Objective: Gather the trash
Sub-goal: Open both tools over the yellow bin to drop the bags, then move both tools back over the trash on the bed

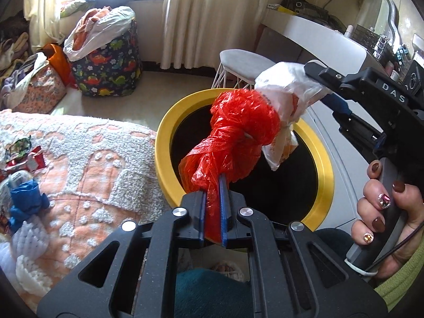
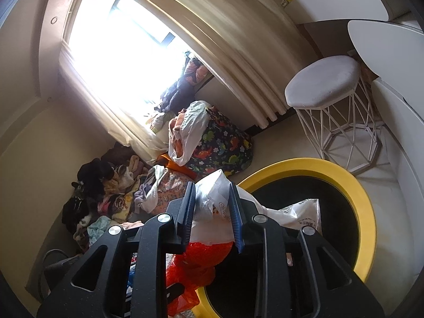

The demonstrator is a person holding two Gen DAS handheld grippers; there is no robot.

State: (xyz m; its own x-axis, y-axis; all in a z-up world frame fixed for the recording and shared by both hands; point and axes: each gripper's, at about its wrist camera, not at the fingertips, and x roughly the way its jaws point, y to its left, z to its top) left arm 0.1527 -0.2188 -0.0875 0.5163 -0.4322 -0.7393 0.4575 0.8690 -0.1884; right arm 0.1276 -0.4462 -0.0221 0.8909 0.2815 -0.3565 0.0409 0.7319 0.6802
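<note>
1. Cluttered bedroom floor fills the background: cream pleated curtains (image 1: 201, 18) hang beside a window (image 2: 114, 50) so overexposed that nothing beyond the glass can be made out.
2. Along the left of the left wrist view lies an orange-and-white fluffy blanket (image 1: 87, 159), its far left edge cut off by the frame; small wrappers and a crumpled blue scrap (image 1: 25, 198) rest on it, too blurred to identify.
3. A round yellow-rimmed bin with a black interior (image 1: 322, 175) sits below both grippers; its depth is pure dark, so any contents are hidden.
4. A dinosaur-print fabric bag (image 1: 111, 66) stuffed with clothes stands near the curtain, and a white wire-frame stool with a grey seat (image 2: 323, 82) stands just beyond the bin.
5. The knotted red plastic bag (image 1: 238, 137) hangs over the bin mouth, tied to a white printed plastic bag (image 1: 286, 84).
6. The left gripper (image 1: 213, 193) is clamped tight on the red bag's tail.
7. The right gripper (image 2: 212, 201), held by a hand (image 1: 389, 212) with painted nails, has the white bag between its blue pads; whether they press it I cannot tell.
</note>
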